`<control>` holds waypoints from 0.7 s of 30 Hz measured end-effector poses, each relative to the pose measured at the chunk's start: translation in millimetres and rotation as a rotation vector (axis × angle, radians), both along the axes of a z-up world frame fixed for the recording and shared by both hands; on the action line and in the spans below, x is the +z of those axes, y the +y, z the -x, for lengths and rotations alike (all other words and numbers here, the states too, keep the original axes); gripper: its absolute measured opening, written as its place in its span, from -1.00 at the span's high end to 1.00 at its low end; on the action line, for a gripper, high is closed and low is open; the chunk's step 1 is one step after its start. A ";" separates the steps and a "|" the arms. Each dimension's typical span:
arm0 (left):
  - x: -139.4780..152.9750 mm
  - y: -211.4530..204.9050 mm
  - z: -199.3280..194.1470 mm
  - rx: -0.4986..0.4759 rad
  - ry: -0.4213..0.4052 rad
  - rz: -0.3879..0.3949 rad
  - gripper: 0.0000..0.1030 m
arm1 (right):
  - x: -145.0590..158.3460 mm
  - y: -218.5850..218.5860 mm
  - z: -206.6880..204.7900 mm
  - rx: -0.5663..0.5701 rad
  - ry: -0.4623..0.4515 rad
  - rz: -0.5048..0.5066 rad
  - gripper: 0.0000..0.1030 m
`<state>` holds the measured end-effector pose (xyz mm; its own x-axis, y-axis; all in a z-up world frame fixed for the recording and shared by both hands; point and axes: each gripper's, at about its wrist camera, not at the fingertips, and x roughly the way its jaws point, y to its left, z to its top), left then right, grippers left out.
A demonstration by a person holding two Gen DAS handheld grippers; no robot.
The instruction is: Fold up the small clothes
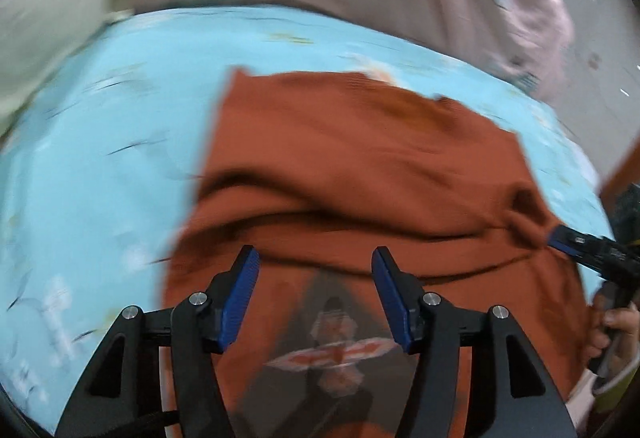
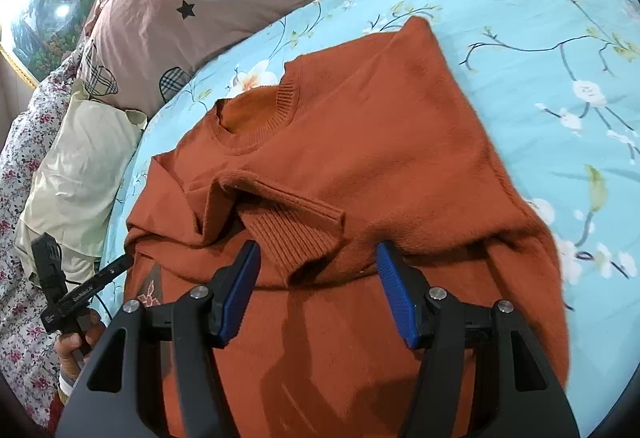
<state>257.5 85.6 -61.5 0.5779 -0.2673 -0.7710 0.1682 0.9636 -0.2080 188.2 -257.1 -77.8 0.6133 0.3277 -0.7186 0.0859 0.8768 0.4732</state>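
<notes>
- Rust-orange sweater fills centre frame on the blue floral bedsheet; 1 sleeve cuff already folded across its chest.
- Left gripper and right gripper hover above, fingers wide, empty.
- Body folds likely remain.

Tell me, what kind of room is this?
Most likely a bedroom: the orange sweater lies on a bed with a blue flowered sheet, a pink pillow with plaid hearts, and a cream pillow beside it.

The left black two-finger gripper with blue ribbed pads has its jaws spread wide, nothing between them. The right black gripper with blue pads is likewise spread wide and holds nothing. A bare hand grips the left gripper's handle.
</notes>
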 end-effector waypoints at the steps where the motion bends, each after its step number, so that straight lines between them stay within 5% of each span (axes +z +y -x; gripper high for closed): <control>1: -3.9 11.0 0.2 0.037 0.002 -0.016 -0.15 | -0.5 1.3 -2.4 0.003 0.002 0.004 -0.15; 2: -6.9 21.4 -0.4 0.060 0.009 -0.029 -0.15 | 0.3 3.3 -5.3 0.007 0.006 0.011 -0.04; 4: -14.4 30.3 -4.9 0.087 0.018 -0.063 -0.15 | 5.0 7.2 -10.0 0.027 0.009 0.012 0.77; 5: -16.8 31.4 -6.1 0.092 0.015 -0.080 -0.15 | 8.8 8.0 -10.5 0.033 0.004 0.010 0.88; 14: -32.1 34.8 -29.9 0.190 0.013 -0.207 -0.13 | 106.1 -37.9 9.7 0.028 -0.192 -0.175 0.92; 21: -27.1 47.3 -23.8 0.272 -0.019 -0.187 -0.08 | 57.1 -68.9 -14.5 -0.077 0.018 -0.116 0.92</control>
<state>281.3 132.9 -88.6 0.6236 0.0439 -0.7805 -0.0984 0.9949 -0.0227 202.6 -326.0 -20.6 0.6270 0.3616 -0.6900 0.1606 0.8068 0.5686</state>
